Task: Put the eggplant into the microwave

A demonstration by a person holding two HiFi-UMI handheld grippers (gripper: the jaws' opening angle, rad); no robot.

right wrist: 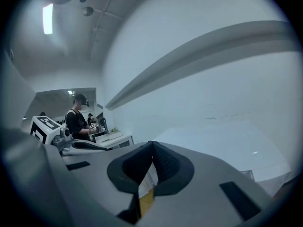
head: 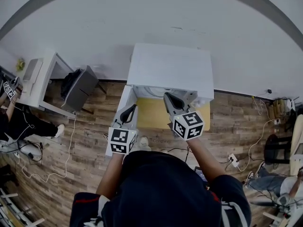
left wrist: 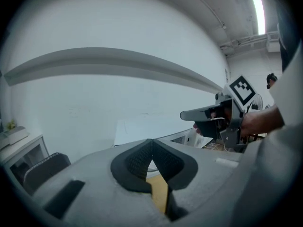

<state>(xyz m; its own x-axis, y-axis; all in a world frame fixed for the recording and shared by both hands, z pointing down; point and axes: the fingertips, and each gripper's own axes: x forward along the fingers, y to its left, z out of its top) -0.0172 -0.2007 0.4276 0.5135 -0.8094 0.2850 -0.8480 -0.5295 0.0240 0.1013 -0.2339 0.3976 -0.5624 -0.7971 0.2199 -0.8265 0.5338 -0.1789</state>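
The white microwave (head: 170, 67) stands at the back of a small yellow-topped table (head: 151, 115), seen from above; its flat top also shows in the left gripper view (left wrist: 142, 129). No eggplant shows in any view. My left gripper (head: 129, 111) is held up in front of the microwave's left side. Its pads meet with nothing between them (left wrist: 151, 141). My right gripper (head: 171, 100) is raised beside it, a little higher, and is shut and empty too (right wrist: 152, 143). Each gripper shows in the other's view: the right gripper (left wrist: 208, 115) and the left gripper (right wrist: 85, 144).
A white desk (head: 40, 79) and a black chair (head: 78, 86) stand to the left on the wooden floor. Cables and a power strip (head: 234, 161) lie on the floor. A seated person (head: 19, 122) is at the far left, and another person (right wrist: 75, 117) stands by a desk.
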